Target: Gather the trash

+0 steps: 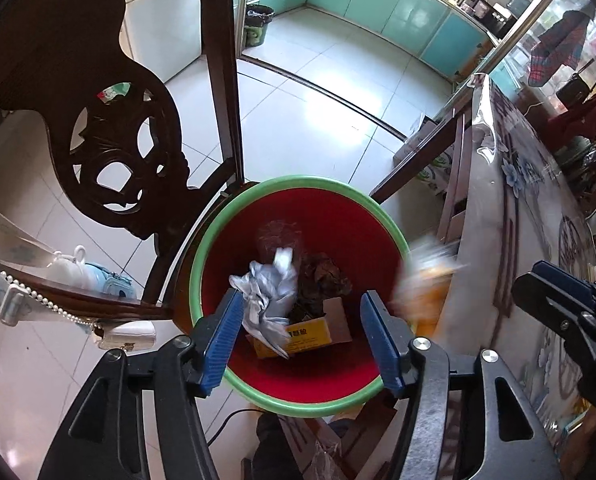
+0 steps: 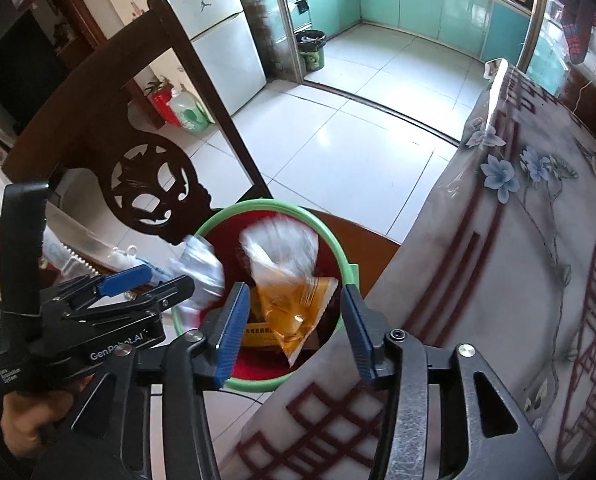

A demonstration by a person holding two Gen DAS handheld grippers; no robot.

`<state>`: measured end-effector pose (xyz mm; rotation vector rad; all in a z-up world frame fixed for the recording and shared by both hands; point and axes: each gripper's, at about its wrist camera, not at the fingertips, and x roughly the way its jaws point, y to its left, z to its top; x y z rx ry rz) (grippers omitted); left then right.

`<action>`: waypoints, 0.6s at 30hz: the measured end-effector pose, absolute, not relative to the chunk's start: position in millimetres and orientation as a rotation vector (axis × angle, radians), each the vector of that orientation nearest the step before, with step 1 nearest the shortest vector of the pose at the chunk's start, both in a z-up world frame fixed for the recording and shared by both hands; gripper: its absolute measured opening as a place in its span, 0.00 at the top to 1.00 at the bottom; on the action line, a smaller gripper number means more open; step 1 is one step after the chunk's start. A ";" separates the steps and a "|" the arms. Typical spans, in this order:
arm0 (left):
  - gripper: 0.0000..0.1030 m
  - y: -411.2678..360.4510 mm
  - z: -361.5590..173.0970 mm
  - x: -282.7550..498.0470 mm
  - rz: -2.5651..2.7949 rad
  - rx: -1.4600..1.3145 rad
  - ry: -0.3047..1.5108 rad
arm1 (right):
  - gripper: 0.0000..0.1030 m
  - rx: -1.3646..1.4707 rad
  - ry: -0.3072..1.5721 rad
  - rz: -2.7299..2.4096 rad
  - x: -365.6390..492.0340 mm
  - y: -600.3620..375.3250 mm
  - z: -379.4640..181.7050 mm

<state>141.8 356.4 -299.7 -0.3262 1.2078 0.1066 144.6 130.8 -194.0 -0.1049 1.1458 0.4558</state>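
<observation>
A red bin with a green rim (image 1: 298,181) (image 2: 335,242) stands on the floor between a chair and a table. My left gripper (image 1: 300,340) hangs open over it. A crumpled silver wrapper (image 1: 270,300) lies loose beside the left pad, above a yellow cardboard box (image 1: 316,334) and dark scraps (image 1: 324,280) in the bin. My right gripper (image 2: 295,332) is open above the bin's right side. A clear and orange plastic bag (image 2: 290,280), blurred, is loose between and below its fingers, not pressed by either pad. The same bag shows as a blur (image 1: 422,276) in the left wrist view.
A carved dark wooden chair (image 1: 118,152) (image 2: 154,184) stands left of the bin, with white and blue bags (image 1: 98,276) on its seat. A table under a flowered plastic cloth (image 1: 514,240) (image 2: 518,248) borders the right. A hand (image 2: 30,420) holds the left gripper's handle. Tiled floor lies beyond.
</observation>
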 end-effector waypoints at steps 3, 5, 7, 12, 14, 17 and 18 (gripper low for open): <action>0.42 353.7 -302.2 142.9 0.098 -0.321 1.215 | 0.54 -0.099 1.145 0.442 144.5 129.2 -192.6; 0.42 349.6 -302.8 143.8 0.092 -0.310 1.218 | 0.52 -0.100 1.138 0.428 142.8 126.5 -189.1; 0.42 343.1 -300.6 144.3 0.076 -0.309 1.221 | 0.46 -0.103 1.123 0.414 137.6 120.4 -182.9; 0.42 319.1 -278.2 142.1 0.042 -0.316 1.194 | 0.38 -0.132 1.068 0.372 121.6 95.7 -160.0; 0.42 306.6 -263.1 136.9 0.040 -0.305 1.158 | 0.33 -0.134 1.041 0.356 114.5 80.5 -148.1; 0.42 280.2 -235.0 123.2 0.008 -0.304 1.071 | 0.25 -0.130 0.998 0.343 102.8 58.1 -131.5; 0.42 268.0 -223.8 115.8 -0.010 -0.310 1.033 | 0.21 -0.131 0.977 0.338 97.1 48.2 -124.4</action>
